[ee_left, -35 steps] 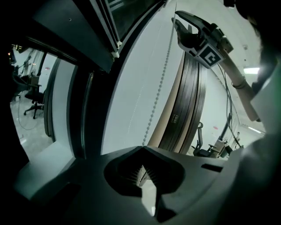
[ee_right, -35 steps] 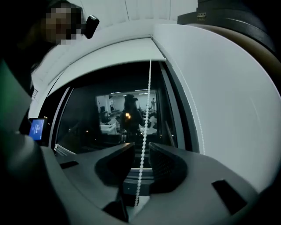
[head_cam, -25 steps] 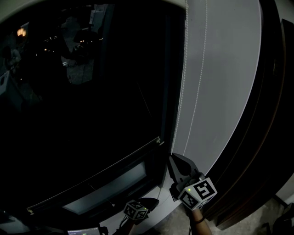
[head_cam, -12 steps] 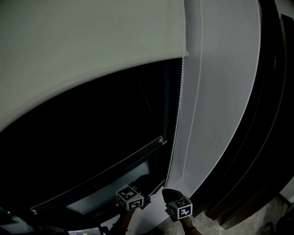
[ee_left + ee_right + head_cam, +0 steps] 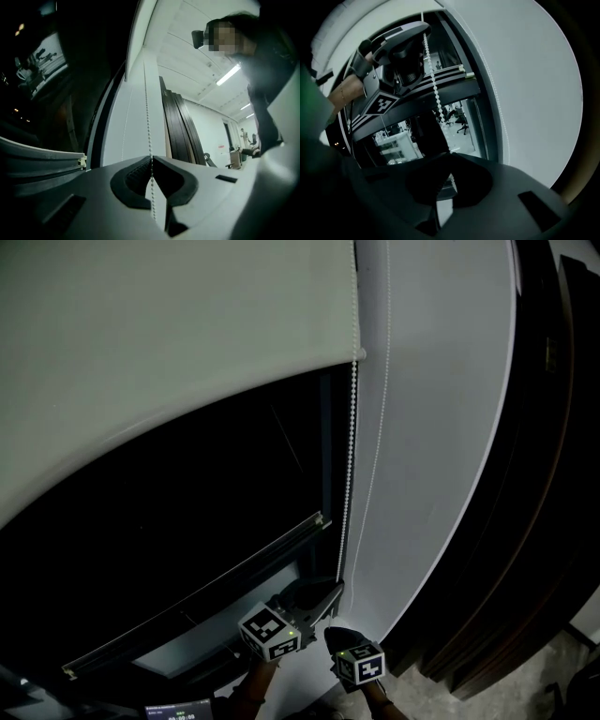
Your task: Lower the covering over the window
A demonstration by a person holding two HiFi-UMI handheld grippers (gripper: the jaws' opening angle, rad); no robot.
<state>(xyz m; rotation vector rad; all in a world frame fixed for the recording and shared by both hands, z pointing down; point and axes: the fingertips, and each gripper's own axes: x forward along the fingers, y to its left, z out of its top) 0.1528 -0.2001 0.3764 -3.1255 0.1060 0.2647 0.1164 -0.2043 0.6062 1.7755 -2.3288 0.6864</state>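
Note:
A pale roller blind (image 5: 169, 362) covers the upper part of the dark window (image 5: 187, 521), its bottom edge slanting across the glass. A white bead chain (image 5: 348, 465) hangs beside the frame. My left gripper (image 5: 334, 588) grips the chain (image 5: 146, 108) low down; its jaws (image 5: 151, 159) have just been closing, with the chain between them. Just below, my right gripper (image 5: 330, 634) is shut on the same chain (image 5: 433, 84), which runs into its tips (image 5: 450, 153). The right gripper view shows the left gripper (image 5: 423, 32) above on the chain.
A white wall strip (image 5: 431, 427) with the chain's second strand (image 5: 379, 446) runs right of the window. Dark wooden panels (image 5: 534, 474) lean further right. The window's lower rail (image 5: 234, 568) crosses near the grippers. A lit room with ceiling lights (image 5: 228, 75) lies behind.
The blind has come down from the top edge to about a third of the window. The right gripper has dropped along the chain; the left gripper has risen above it.

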